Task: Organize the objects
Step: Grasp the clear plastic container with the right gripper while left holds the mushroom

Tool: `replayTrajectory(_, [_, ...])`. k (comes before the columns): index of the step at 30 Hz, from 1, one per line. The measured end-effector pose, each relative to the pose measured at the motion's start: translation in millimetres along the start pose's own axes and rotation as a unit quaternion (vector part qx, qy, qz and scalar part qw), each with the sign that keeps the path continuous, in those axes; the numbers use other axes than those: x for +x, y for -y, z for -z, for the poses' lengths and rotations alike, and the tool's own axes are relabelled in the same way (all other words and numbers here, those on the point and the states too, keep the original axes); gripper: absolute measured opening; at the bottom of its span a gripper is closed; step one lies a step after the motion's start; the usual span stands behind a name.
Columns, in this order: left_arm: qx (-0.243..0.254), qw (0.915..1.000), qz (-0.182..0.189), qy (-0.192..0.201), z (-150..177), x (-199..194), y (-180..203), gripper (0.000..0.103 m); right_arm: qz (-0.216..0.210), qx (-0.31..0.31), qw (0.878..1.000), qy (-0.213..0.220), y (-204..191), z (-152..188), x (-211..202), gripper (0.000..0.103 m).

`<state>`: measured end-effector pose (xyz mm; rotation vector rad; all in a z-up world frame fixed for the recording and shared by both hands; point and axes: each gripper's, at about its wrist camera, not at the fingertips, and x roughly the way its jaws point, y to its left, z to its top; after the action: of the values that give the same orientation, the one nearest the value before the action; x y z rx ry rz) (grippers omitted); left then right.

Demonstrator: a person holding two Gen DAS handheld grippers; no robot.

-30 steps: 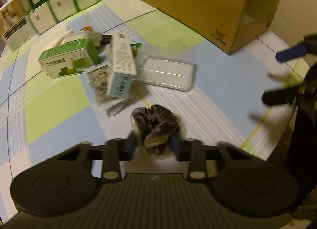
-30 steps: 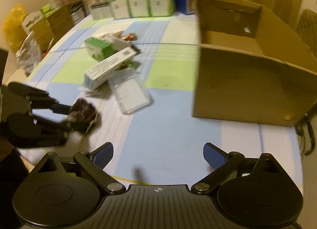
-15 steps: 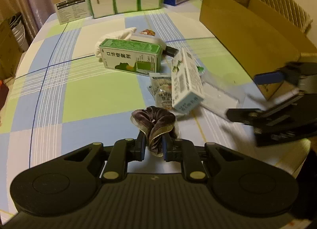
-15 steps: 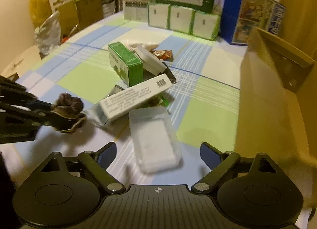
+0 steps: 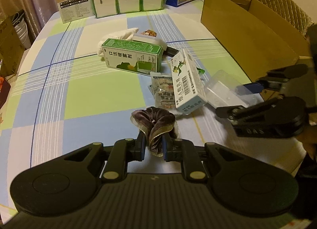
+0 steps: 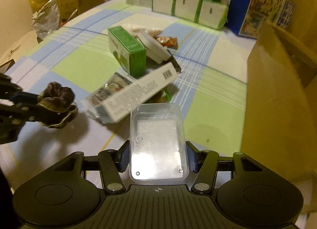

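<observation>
My left gripper (image 5: pixel 153 145) is shut on a brown velvet scrunchie (image 5: pixel 154 123), held just above the checked tablecloth near the front edge; the same scrunchie (image 6: pixel 56 102) shows at the left of the right wrist view. My right gripper (image 6: pixel 157 157) has its blue pads against both sides of a clear plastic box (image 6: pixel 157 141), which is tilted up off the cloth. In the left wrist view that clear plastic box (image 5: pixel 221 92) is at the right, by the right gripper's fingers (image 5: pixel 251 87). A white and blue carton (image 5: pixel 187 85) leans on snack packets (image 5: pixel 161 92) beside the box.
A green carton (image 5: pixel 132 56), a white cloth (image 5: pixel 120 34) and a white flat case (image 6: pixel 153 45) lie mid-table. An open cardboard box (image 5: pixel 247 23) stands at the right. Tissue packs (image 5: pixel 128 1) and boxes line the far edge. A chair (image 5: pixel 285 9) is behind the cardboard box.
My right gripper moved forward and left to the clear box and its fingers came in onto its sides. The left gripper swung left with the scrunchie in it.
</observation>
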<state>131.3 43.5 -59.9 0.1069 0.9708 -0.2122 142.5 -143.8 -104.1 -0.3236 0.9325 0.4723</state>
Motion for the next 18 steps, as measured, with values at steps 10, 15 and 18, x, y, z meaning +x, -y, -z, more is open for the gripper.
replayTrajectory(10, [0.04,0.9981,0.018,0.042,-36,-49,35,0.013,0.034,0.061,0.99,0.126,42,-19,-123,0.053])
replayTrajectory(15, [0.066,0.9937,0.051,0.074,-77,-65,72,0.013,0.088,0.113,0.978,0.151,104,-18,-162,0.053])
replayTrajectory(18, [0.088,0.989,0.073,0.093,-106,-67,108,0.013,0.108,0.157,0.971,0.143,147,-12,-169,0.053])
